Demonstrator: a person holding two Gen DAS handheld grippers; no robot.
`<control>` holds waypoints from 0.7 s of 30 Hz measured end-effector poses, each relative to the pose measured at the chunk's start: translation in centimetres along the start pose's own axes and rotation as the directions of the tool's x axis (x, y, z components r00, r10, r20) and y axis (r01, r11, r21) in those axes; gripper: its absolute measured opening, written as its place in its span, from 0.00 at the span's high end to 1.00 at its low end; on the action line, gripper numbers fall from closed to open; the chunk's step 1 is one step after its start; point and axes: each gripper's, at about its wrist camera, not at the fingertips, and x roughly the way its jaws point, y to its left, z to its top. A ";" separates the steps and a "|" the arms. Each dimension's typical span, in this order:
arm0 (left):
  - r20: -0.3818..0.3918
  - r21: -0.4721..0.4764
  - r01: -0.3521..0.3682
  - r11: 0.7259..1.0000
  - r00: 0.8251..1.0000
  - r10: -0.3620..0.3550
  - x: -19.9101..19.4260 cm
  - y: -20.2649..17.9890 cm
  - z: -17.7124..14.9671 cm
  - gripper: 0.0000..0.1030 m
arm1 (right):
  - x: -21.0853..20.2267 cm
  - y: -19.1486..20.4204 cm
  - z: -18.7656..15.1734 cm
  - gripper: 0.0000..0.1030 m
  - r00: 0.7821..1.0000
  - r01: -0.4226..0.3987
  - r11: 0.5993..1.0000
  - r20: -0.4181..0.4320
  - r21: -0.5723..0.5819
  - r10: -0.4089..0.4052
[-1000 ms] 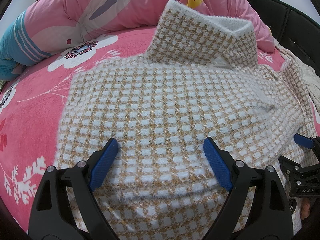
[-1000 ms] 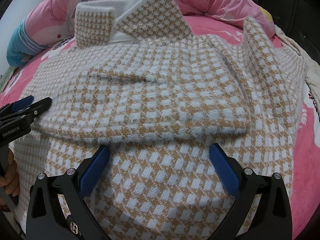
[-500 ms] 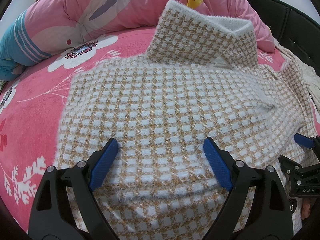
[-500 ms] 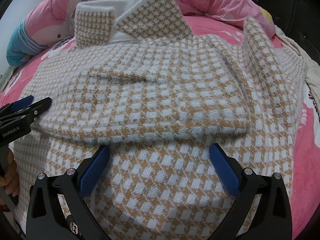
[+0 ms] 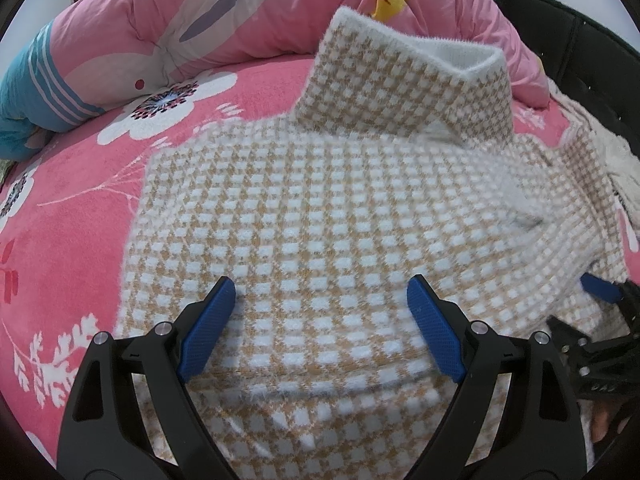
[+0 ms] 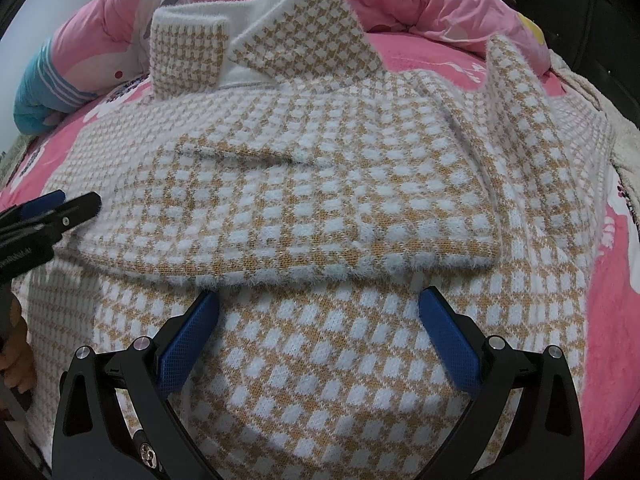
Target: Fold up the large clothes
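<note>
A fuzzy tan-and-white checked sweater (image 5: 320, 216) with a turned-up collar (image 5: 408, 88) lies spread on a pink floral bed. Its sleeve (image 6: 320, 224) is folded across the chest, cuff edge facing me. My left gripper (image 5: 320, 304) is open and empty, hovering just above the lower left body of the sweater. My right gripper (image 6: 320, 320) is open and empty, its blue pads just below the folded sleeve's edge. The right gripper also shows at the right edge of the left wrist view (image 5: 600, 292), and the left gripper at the left edge of the right wrist view (image 6: 52, 208).
A rolled pink and blue quilt (image 5: 160, 40) lies along the far side of the bed. The pink floral sheet (image 5: 60, 240) is bare to the left. A dark padded headboard (image 5: 580, 52) and a white blanket (image 6: 608, 120) are at the right.
</note>
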 end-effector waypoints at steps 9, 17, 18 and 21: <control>0.022 0.046 -0.012 0.999 1.000 0.011 0.1 -2.6 2.0 0.18 | -0.2 -0.1 0.0 0.06 1.000 -0.009 1.000 -0.004 -0.001 0.009; 0.021 0.023 -0.005 1.000 1.000 0.004 1.6 -3.1 1.6 0.18 | -2.9 -1.1 0.9 0.06 0.999 -0.046 0.999 0.018 -0.022 0.047; 0.024 0.020 -0.002 1.000 1.000 0.002 1.6 -3.0 1.6 0.18 | -3.5 -1.4 1.2 0.06 0.998 -0.045 0.999 0.032 -0.016 0.045; 0.030 0.014 0.000 1.000 1.000 0.000 1.6 -3.0 1.5 0.17 | -5.4 -2.9 2.0 0.06 0.996 -0.045 0.999 0.081 0.011 0.043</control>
